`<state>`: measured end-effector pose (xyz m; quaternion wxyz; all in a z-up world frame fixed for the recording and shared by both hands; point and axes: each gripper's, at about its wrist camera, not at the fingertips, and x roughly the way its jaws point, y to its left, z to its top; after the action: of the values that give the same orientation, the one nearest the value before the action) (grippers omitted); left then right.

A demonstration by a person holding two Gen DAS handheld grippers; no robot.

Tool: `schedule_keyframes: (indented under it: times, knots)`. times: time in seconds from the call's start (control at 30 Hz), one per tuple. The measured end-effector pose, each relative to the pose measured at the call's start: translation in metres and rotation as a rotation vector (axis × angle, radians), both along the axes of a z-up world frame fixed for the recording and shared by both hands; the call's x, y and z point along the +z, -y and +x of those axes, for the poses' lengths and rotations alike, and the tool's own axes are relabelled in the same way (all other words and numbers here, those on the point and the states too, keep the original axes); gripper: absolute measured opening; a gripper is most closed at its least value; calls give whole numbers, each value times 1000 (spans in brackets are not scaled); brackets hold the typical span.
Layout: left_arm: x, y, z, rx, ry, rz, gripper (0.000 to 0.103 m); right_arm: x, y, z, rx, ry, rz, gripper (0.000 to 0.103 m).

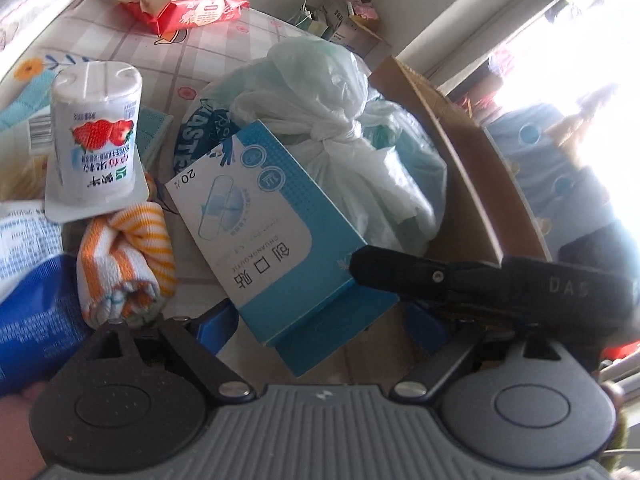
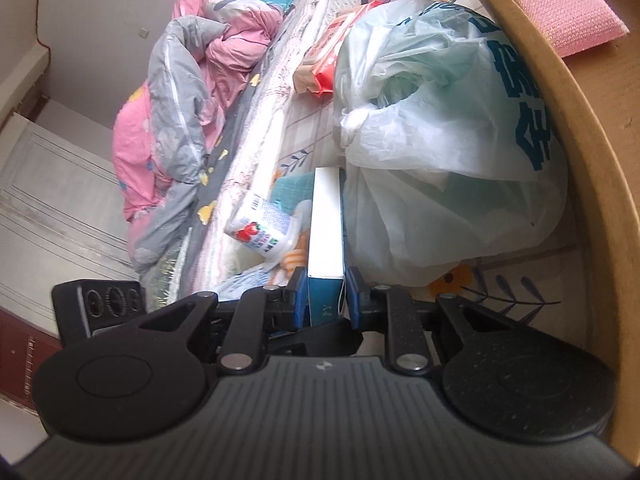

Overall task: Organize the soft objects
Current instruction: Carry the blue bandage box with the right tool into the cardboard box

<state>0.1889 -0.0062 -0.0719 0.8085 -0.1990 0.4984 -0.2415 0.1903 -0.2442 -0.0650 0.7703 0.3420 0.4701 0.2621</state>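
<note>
Here, the cardboard box point(image 1: 472, 184) stood just right of the knotted plastic bag point(image 1: 336, 120); the bandage carton point(image 2: 326, 220) lay lengthwise ahead, clenched in the right tongs point(image 2: 326, 292) above the worktop point(image 1: 168, 48), while the left tongs point(image 1: 320, 320) stood released around it.

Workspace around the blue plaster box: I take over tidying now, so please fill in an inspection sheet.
Surface: patterned tablecloth, crowded.
Job's things: knotted plastic bag beside cardboard box; striped orange cloth lying loose.
Clutter: blue plaster box; upside-down strawberry yogurt cup; red wipes pack; pink sponge in the cardboard box.
Grippers: right gripper shut on the blue plaster box; left gripper open around it, pads clear.
Cables: nothing seen.
Surroundings: bed with pink-grey quilt; bright window.
</note>
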Motion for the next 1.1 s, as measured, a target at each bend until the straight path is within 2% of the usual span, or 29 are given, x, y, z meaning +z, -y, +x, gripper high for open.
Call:
schedule_keyframes:
  times: [0.37, 0.6, 0.77, 0.93, 1.1]
  knots:
    - [48, -4, -32, 11, 112, -33, 91, 35, 14, -22, 17, 66, 102, 19]
    - [87, 26, -34, -46, 215, -22, 91, 69, 45, -32, -25, 156, 155, 19]
    - [107, 73, -11, -139, 264, -12, 91, 85, 94, -34, -111, 206, 178, 19]
    - [116, 138, 33, -225, 294, -8, 91, 91, 158, -17, -239, 224, 194, 19]
    - [108, 177, 72, -214, 259, 15, 91, 79, 222, 25, -373, 179, 205, 19]
